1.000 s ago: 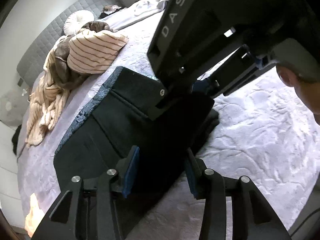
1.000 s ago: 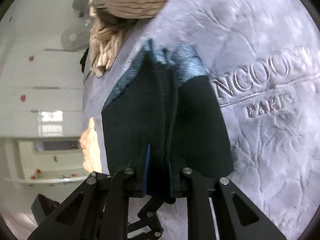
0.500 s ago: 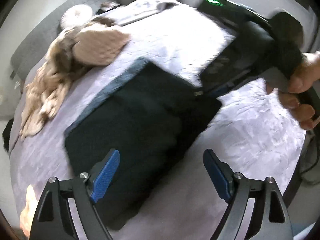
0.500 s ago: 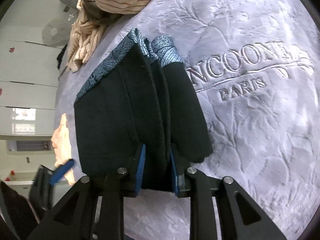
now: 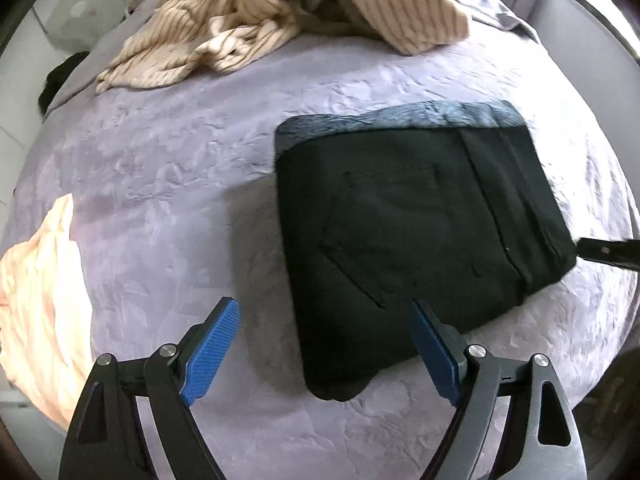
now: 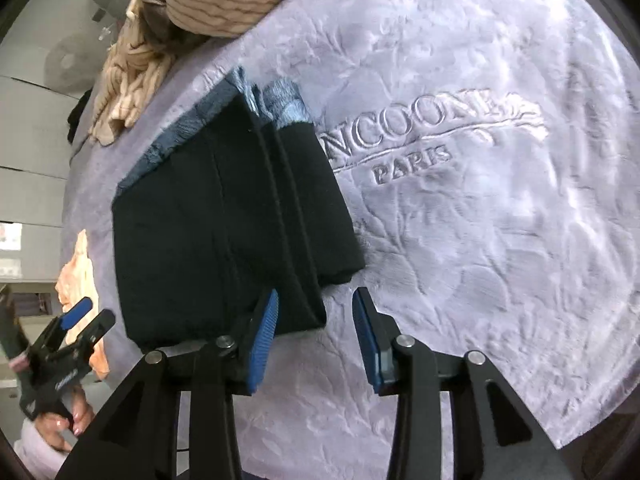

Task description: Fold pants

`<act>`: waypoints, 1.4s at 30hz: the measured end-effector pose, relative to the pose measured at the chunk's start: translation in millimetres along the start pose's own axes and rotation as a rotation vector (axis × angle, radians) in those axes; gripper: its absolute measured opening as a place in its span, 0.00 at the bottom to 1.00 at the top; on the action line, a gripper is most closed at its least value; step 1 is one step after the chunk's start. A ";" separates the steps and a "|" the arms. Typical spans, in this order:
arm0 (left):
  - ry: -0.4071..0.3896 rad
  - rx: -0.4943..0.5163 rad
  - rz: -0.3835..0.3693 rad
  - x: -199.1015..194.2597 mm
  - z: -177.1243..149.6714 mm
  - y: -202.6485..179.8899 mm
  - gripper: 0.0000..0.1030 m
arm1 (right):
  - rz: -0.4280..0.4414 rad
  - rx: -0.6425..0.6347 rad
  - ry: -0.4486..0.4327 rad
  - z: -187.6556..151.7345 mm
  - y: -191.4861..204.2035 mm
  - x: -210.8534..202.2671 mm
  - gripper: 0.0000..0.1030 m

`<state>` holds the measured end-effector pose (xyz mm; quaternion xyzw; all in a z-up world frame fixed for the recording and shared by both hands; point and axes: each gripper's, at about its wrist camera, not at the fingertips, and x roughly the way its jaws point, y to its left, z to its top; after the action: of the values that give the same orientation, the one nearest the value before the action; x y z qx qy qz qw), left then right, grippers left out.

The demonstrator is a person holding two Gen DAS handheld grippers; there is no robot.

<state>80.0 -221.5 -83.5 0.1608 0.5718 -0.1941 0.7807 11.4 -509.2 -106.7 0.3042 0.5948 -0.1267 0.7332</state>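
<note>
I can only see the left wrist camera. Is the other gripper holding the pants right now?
Observer: No. The right gripper's jaws are opening. A corner of the folded black pants lies between the pads, not pinched.
Operator: Is anything written on the bed cover?
Observer: Yes, raised letters beside the pants. The lower line reads PARIS.
Operator: Who is holding my gripper?
Observer: A hand in a pale sleeve grips the left gripper.
</note>
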 end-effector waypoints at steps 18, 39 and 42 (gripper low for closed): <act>0.057 -0.006 0.019 11.8 3.0 -3.4 0.84 | 0.019 -0.066 0.035 -8.2 31.8 1.8 0.43; 0.117 -0.053 0.018 31.3 12.6 -3.4 1.00 | 0.001 -0.055 0.051 8.5 16.2 11.5 0.79; 0.125 -0.059 0.014 35.4 15.7 -3.6 1.00 | -0.003 -0.052 0.061 11.5 11.8 13.9 0.79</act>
<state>100.9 -236.3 -112.8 0.1537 0.6238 -0.1612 0.7492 30.6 -504.4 -115.3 0.2877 0.6207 -0.1029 0.7221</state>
